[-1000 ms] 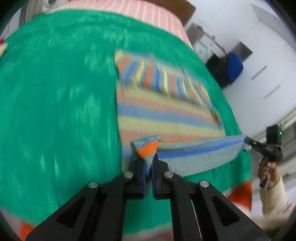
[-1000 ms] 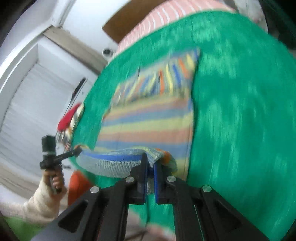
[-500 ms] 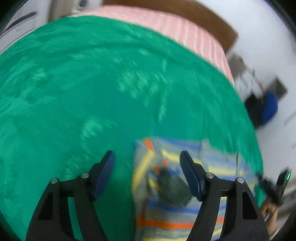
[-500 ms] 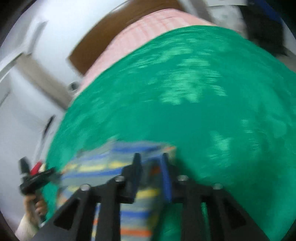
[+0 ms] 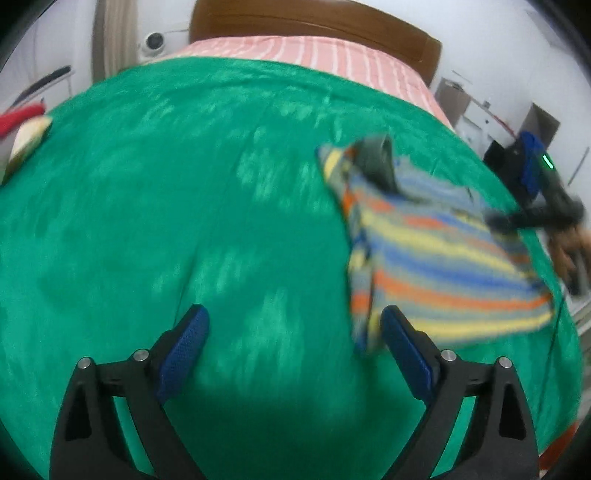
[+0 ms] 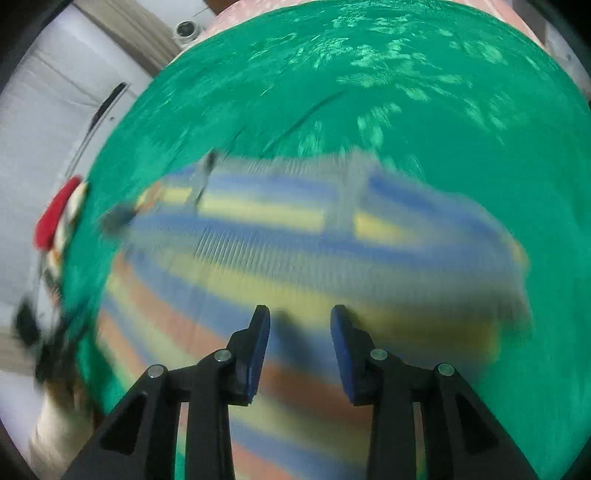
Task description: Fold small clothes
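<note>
Striped knitwear lies on the green cover of a bed, in bands of blue, yellow, orange and grey. In the left wrist view it sits toward the right side of the cover, its near left corner just beside the right finger of the left gripper. That gripper hangs over bare green cloth with its jaws spread wide and opening further, nothing between them; the blue pads face each other across the cover. A dark, blurred shape rests on the far left corner of the knitwear; I cannot tell what it is.

From the right wrist view the knitwear fills the middle of the picture, heavily blurred, with the right gripper right above it. Its jaws stand partly apart and are opening; the striped cloth shows in the gap below, but the pads do not press on it.

At the right edge of the left wrist view a hand holds a black device with a green light. Beyond the cover, a pink striped sheet and a brown headboard stand at the far end of the bed. A red and white thing lies at the left edge of the cover.
</note>
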{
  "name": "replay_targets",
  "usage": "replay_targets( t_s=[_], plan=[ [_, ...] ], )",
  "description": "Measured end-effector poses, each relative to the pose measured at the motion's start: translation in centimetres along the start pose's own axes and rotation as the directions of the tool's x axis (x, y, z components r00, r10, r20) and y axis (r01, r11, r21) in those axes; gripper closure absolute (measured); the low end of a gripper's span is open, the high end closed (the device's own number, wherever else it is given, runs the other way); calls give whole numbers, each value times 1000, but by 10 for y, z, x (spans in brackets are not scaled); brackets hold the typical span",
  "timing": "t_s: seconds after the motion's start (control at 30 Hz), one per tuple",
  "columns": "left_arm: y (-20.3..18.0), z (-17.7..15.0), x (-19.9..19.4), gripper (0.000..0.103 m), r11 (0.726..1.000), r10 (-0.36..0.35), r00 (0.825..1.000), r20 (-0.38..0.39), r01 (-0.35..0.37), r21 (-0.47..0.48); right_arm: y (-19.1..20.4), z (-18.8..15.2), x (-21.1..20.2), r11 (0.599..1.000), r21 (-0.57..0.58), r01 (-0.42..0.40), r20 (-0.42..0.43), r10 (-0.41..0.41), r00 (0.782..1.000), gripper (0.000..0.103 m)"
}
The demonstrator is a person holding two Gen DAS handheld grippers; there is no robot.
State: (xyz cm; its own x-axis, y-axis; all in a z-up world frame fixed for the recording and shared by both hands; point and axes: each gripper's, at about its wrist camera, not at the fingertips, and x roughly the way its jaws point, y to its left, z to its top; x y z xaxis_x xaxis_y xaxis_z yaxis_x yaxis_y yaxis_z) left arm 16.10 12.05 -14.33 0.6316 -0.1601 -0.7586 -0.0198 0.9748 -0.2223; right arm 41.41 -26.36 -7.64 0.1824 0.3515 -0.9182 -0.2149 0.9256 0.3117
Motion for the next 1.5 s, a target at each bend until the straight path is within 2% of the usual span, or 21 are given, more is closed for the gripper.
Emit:
replay_targets(
  t_s=[0.07,0.1,0.17,0.27,0.33,0.43,0.47,0.53,0.57,0.63,0.7,0.77,0.9,1.0,1.1,1.13,1.17,1.23,1.37,1.43,1.5],
  plan=[
    [2,-15,-2,7,999,30,998,46,-31,21,-7,28,-1,995,95,11,158,-26,987,68],
    [2,-21,-4,6,998,40,997,70,-43,40,-7,36,-13,989,144,-23,257,-15,966,68],
    [1,-24,-4,3,998,33,995,91,-37,48,7,39,-35,985,152,-83,353,24,935,68],
    [1,-24,-1,1,998,25,996,91,-30,55,62,29,-40,996,11,-85,221,80,972,66],
    [2,-25,-1,1,998,19,995,102,-25,56,109,14,-18,990,-112,-82,21,85,996,65],
    [2,-26,-3,1,999,7,994,109,-12,49,161,3,38,971,-211,-113,-218,66,974,65],
    [2,-26,-4,1,999,0,994,112,-6,47,168,3,61,966,-240,-95,-225,40,974,65],
    [5,-32,-7,1,999,-17,993,120,13,40,185,21,80,957,-290,-30,-128,-8,992,65],
    [7,-32,-8,1,999,-29,992,124,25,34,193,38,86,953,-302,29,-20,-37,999,65],
    [11,-33,-9,1,999,-50,990,130,47,22,190,64,80,969,-226,99,158,-64,985,65],
    [11,-32,-8,1,998,-55,990,130,53,20,181,74,59,986,-148,81,276,-38,960,65],
    [10,-32,-7,1,999,-51,991,127,48,25,169,73,40,994,-112,12,284,21,958,56],
    [8,-31,-6,1,999,-48,991,122,45,29,146,37,25,985,-145,-91,90,104,991,54],
    [8,-31,-7,1,999,-46,991,123,42,30,103,-1,18,984,-173,-44,-4,44,999,54],
    [6,-31,-6,1,999,-37,992,124,33,35,28,-37,-1,988,-87,124,36,-121,992,56],
    [5,-32,-6,1,999,-32,992,125,28,37,1,-48,-14,982,-41,185,79,-182,980,56],
    [4,-32,-5,1,999,-27,992,126,22,40,-26,-62,-33,960,12,280,128,-279,952,55],
    [1,-33,-4,1,999,-16,992,127,10,46,-42,-87,-63,943,63,326,197,-332,922,53],
    [-5,-34,-2,1,998,16,992,125,-24,61,-9,-142,-107,988,-69,140,305,-112,946,53],
    [-8,-35,-1,1,997,37,992,121,-45,70,14,-161,-101,984,-154,85,303,-35,952,53],
    [-10,-36,-1,1,995,56,991,121,-65,75,24,-183,-79,977,-196,79,278,-22,960,53]
  ],
)
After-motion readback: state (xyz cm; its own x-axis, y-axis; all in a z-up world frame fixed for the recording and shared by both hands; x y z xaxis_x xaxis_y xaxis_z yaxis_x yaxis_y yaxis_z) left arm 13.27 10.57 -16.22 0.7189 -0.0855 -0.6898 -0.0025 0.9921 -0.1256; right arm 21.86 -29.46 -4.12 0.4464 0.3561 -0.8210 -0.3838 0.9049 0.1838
